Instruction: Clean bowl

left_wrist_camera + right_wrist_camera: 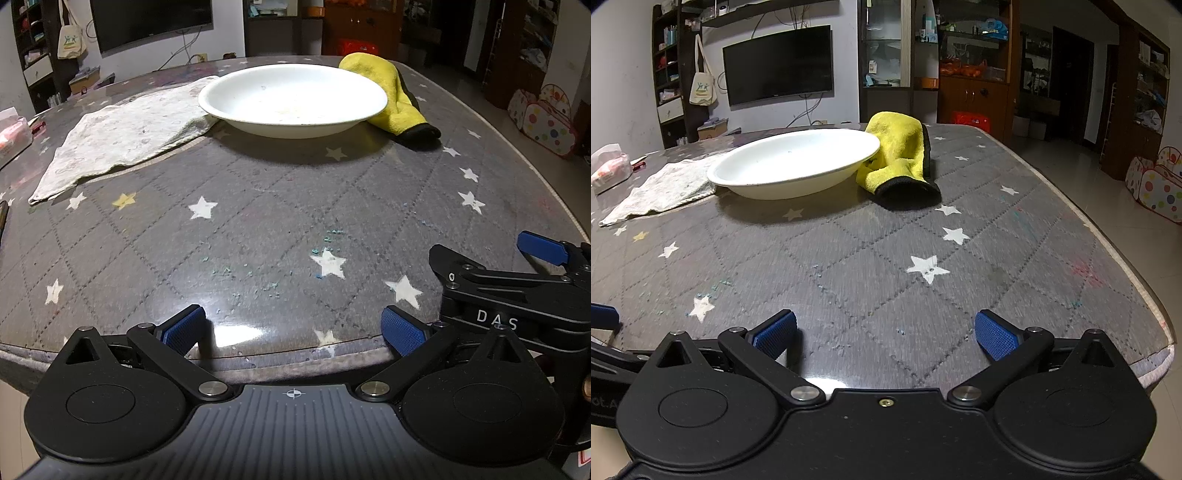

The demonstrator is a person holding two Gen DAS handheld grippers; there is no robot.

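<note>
A wide white bowl [291, 96] sits on the far part of the table, with faint specks inside; it also shows in the right wrist view [794, 162]. A yellow cleaning mitt with a black cuff [395, 96] lies against its right side, also in the right wrist view [901, 158]. A grey-white cloth [122, 133] lies under its left edge, also in the right wrist view [665, 188]. My left gripper [293, 328] is open and empty at the near table edge. My right gripper [886, 332] is open and empty beside it; it also shows in the left wrist view [517, 280].
The table [258, 221] has a grey star-pattern cover under glossy film, with small teal crumbs near the front. A tissue pack [609, 170] lies at the far left. The table's right edge [1108, 240] drops to a tiled floor with a polka-dot play tent [1156, 184].
</note>
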